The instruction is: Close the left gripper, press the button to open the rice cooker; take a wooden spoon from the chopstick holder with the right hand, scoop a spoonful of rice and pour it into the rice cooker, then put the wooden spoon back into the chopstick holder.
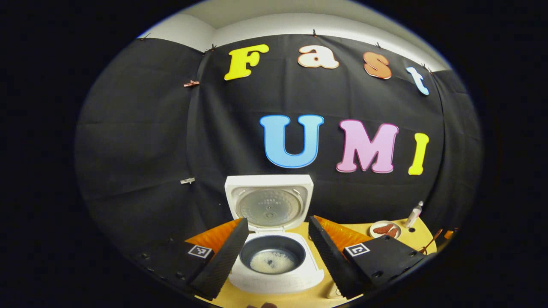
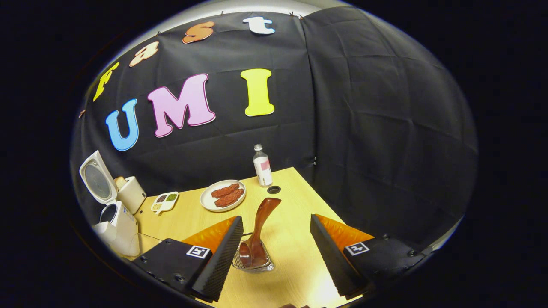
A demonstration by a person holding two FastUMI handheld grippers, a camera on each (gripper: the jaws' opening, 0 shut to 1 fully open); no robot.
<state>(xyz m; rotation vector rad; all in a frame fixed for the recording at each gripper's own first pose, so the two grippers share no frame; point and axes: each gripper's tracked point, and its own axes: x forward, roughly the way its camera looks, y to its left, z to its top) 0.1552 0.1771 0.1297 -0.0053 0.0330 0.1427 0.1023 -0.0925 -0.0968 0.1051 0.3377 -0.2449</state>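
Looking at the right tongs point(image 2: 276, 252), we see them standing wide open with the wooden spoon point(image 2: 259, 233) between the two sides and touched by neither. The spoon sits in the chopstick holder point(image 2: 253, 262), a small wire basket on the table point(image 2: 295, 256), and it seems to be back in its place. The rice cooker point(image 1: 274, 252) is open, its lid point(image 1: 269, 203) upright, and a pale layer of rice point(image 1: 273, 261) lies in the dark round pot. The left tongs point(image 1: 274, 256) are also open, one side at each flank of the cooker.

We think the main danger is the spoon. It is long, smooth and glossy, it leans, and the holder is light and thin. If the right tongs catch the handle while pulling away, the basket may tip and the spoon may fall on the smooth table. The left tongs are near the white plastic body, so a careless move could push the cooker or knock the lid down.
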